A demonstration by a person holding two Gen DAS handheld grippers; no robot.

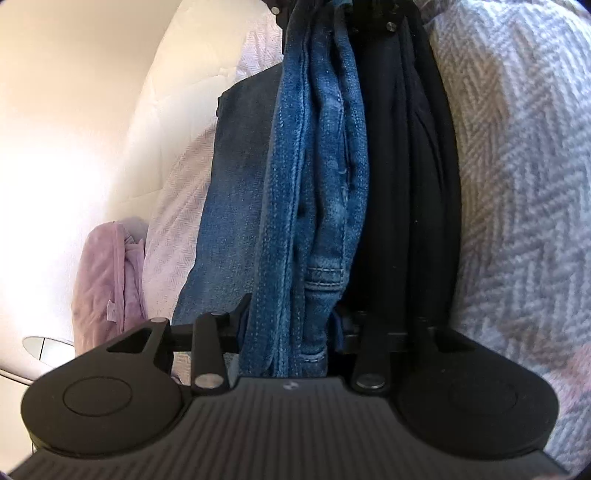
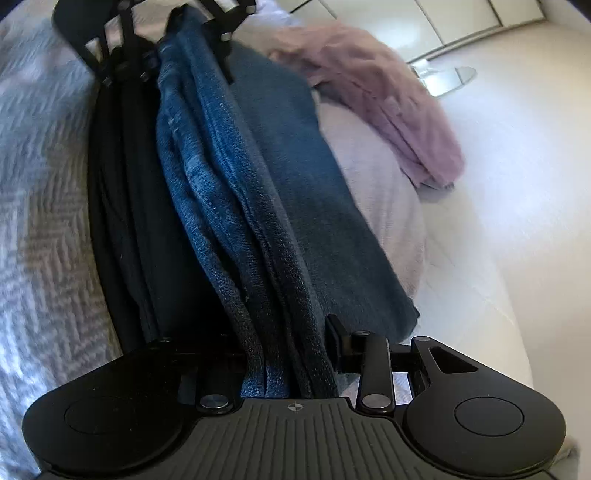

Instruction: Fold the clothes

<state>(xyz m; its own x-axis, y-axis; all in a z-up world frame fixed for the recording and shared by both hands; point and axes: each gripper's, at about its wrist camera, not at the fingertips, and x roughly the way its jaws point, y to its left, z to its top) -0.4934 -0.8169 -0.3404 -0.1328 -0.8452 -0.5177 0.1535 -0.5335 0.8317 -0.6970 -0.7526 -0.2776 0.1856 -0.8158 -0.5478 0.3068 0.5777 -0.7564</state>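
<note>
A bed under a grey-and-white herringbone woven bedspread (image 1: 517, 184) filled the right of the left view. Bunched blue denim jeans (image 1: 317, 166) ran up the frame's centre, stretched between 2 claws, probably to carry a fold over. The left claw (image 1: 295, 332) and right claw (image 2: 291, 354) each clamped denim. A mauve fleece garment (image 2: 388, 110) lay upper right.

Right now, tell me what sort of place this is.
Probably a bedroom. Folded jeans lie on a bed's herringbone bedspread, a lilac garment sits at the bed's edge, and pale cupboard doors stand beyond the light floor.
</note>
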